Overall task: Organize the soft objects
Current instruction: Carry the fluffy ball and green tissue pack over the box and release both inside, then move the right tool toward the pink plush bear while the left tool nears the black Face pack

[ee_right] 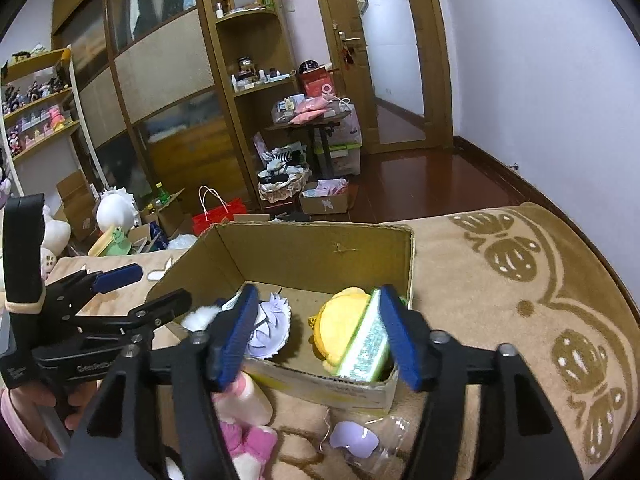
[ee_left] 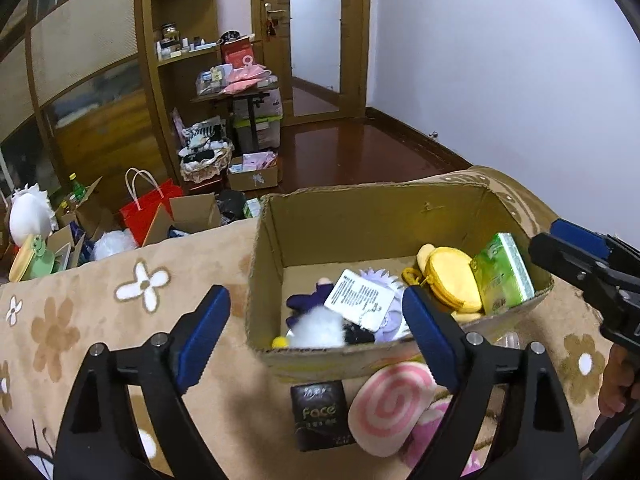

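An open cardboard box (ee_left: 340, 216) (ee_right: 312, 256) stands on a beige flowered blanket. In it lie a green tissue pack (ee_left: 502, 274) (ee_right: 366, 340), a yellow plush pouch (ee_left: 448, 276) (ee_right: 340, 316), a purple-and-white plush with a paper tag (ee_left: 360, 300) (ee_right: 270, 324) and a white fluffy toy (ee_left: 316, 326). My left gripper (ee_left: 316, 336) is open above the box's near left side, empty. My right gripper (ee_right: 316, 334) is open over the box's near right corner; the tissue pack leans against its right finger (ee_right: 394, 332). It shows from the side in the left wrist view (ee_left: 580, 256).
In front of the box lie a black "Face" tissue pack (ee_left: 320, 416), a pink swirl plush (ee_left: 392, 404) (ee_right: 240, 396), a pink plush (ee_right: 248, 440) and a purple item in clear wrap (ee_right: 356, 438). Beyond the blanket edge the floor holds boxes, a red bag (ee_left: 148, 208) and a basket (ee_left: 204, 160).
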